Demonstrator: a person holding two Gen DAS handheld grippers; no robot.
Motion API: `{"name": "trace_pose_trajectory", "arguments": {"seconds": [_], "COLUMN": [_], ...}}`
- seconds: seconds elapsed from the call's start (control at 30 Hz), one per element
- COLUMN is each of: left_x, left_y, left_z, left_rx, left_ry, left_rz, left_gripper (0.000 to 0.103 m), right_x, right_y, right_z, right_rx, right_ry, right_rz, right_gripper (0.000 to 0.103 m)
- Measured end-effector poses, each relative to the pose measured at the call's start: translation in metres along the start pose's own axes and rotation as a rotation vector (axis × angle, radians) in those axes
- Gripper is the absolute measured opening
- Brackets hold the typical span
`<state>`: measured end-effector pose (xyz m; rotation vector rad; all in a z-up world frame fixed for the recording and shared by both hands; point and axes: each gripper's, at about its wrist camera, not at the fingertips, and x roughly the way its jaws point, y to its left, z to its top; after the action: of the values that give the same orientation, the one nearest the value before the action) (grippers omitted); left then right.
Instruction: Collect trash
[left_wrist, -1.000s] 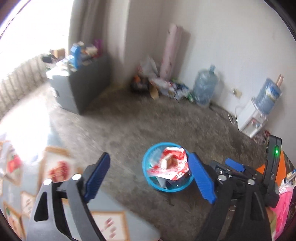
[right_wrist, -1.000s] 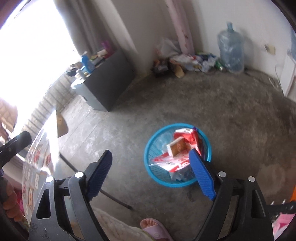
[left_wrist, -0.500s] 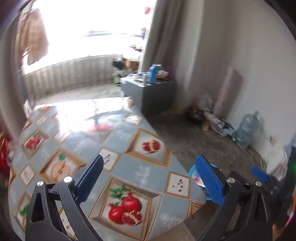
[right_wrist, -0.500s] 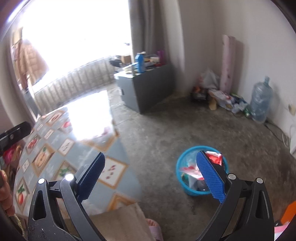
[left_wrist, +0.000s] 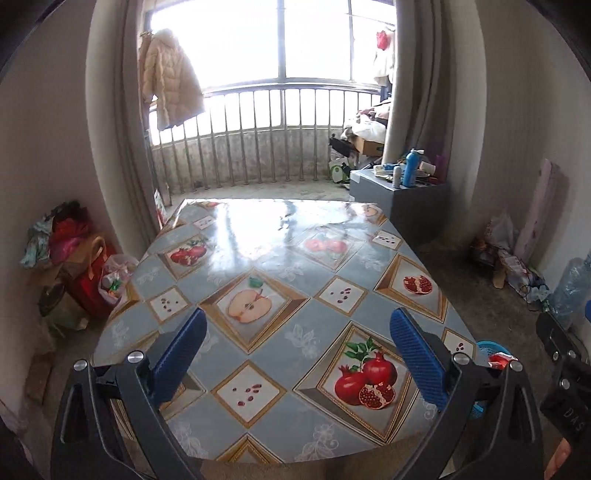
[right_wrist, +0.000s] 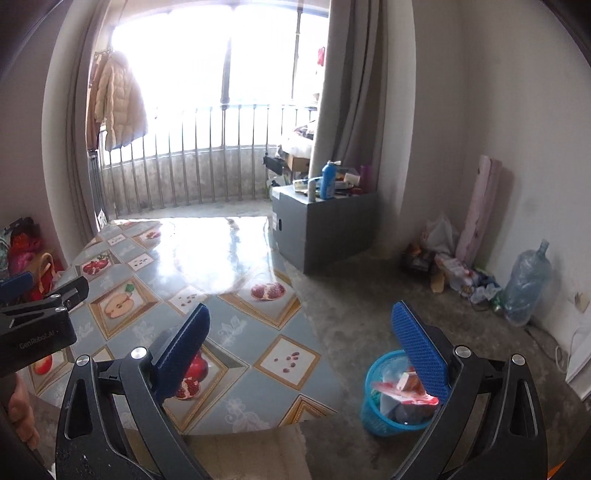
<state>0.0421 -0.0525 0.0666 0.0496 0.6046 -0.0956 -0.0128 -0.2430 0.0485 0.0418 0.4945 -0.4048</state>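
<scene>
A blue mesh trash basket (right_wrist: 384, 410) stands on the concrete floor right of the table, holding red-and-white wrappers (right_wrist: 404, 387) and a small box. Its rim (left_wrist: 493, 347) peeks out past the table edge in the left wrist view. My left gripper (left_wrist: 297, 356) is open and empty above the fruit-patterned table (left_wrist: 280, 258). My right gripper (right_wrist: 304, 347) is open and empty, over the table's right edge, with its right finger (right_wrist: 421, 350) in front of the basket. The left gripper's body (right_wrist: 37, 317) shows at the left of the right wrist view.
A grey cabinet (right_wrist: 328, 225) with bottles stands beyond the table by the curtain. A water jug (right_wrist: 524, 284), a pink roll (right_wrist: 480, 206) and bags lie along the right wall. Bags (left_wrist: 74, 258) are piled at the left wall. A balcony railing (left_wrist: 258, 140) is behind.
Both grippers have swung up and left, away from the trash basket, and now face the table and the balcony window. Both stay open and empty.
</scene>
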Motion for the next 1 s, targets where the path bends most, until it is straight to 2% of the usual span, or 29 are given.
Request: {"name": "trace_pose_trajectory", "arguments": {"seconds": [0.1,0.3,0.43,0.53,0.67,1.0], "left_x": [0.004,0.027,0.03,0.034,0.041,0.053], "left_y": [0.004,-0.005,-0.008,-0.008,-0.004,-0.007], "left_z": [-0.02,-0.065,-0.08,-0.08,-0.081,-0.085], "left_rx": [-0.054,0.045,0.08,0.079,0.068,0.088], "left_ry": [0.049,0.257,0.316,0.325,0.348,0.38], "left_rz": [0.046,0.078,0.072,0.078,0.089,0.084], "left_gripper": [0.097,0.097,0.097,0.097,0.097,0.097], "right_x": [0.006,0.032,0.039,0.037,0.037,0.036], "right_y": [0.004,0.003,0.005,0.014,0.018,0.01], "right_z": [-0.012,-0.058,-0.083,-0.09,-0.089,-0.089], "right_rx": [-0.011,-0.039,-0.023,-0.03,-0.063,-0.077], "right_ry": [0.062,0.311,0.425,0.451,0.442,0.448], "right_rz": [0.002,-0.039,-0.04,-0.039,-0.059,-0.103], "right_gripper": [0.095,0.095,0.095,0.095,0.095,0.095]}}
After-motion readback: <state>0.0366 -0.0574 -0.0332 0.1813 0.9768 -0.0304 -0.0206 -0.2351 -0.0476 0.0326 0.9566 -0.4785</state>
